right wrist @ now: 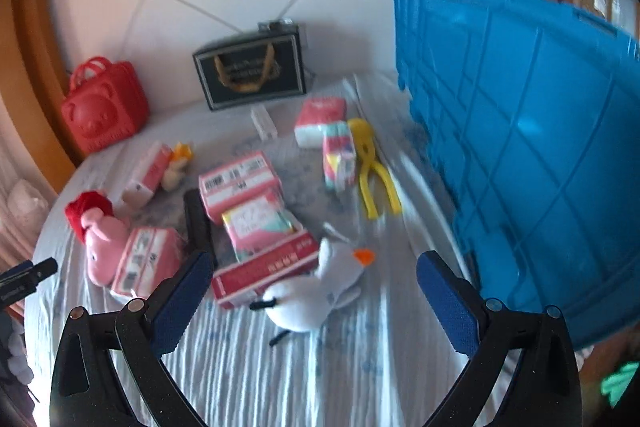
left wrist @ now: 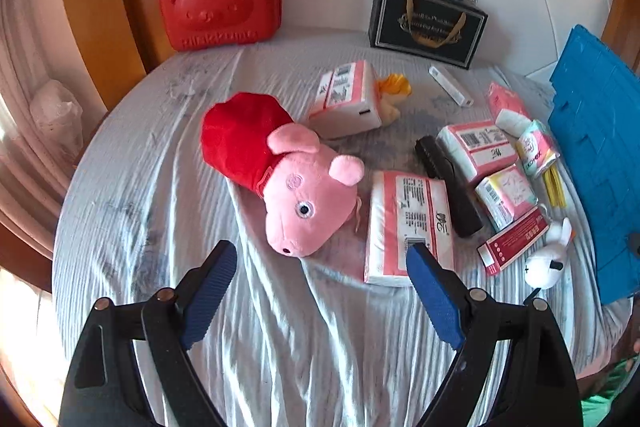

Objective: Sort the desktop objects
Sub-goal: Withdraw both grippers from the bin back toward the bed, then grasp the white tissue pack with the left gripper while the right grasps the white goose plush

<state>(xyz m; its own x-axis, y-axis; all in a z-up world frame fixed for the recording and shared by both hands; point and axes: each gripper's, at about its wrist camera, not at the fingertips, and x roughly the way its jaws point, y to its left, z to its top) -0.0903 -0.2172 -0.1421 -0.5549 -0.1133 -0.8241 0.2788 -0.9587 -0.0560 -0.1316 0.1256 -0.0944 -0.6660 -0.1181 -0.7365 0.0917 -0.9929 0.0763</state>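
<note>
We see both claws released, nothing between jaws: left claw (left wrist: 322,269), right claw (right wrist: 314,273). Objects to sort lie scattered on bed sheet (left wrist: 160,187). Pink pig plush (left wrist: 304,199) just ahead of left claw, tissue pack (left wrist: 408,227) beside it. White plush (right wrist: 304,301) lies before right claw, red box (right wrist: 264,273) touching it. Blue crate (right wrist: 520,147) stands at right. Only right view shows yellow tongs (right wrist: 374,167).
</note>
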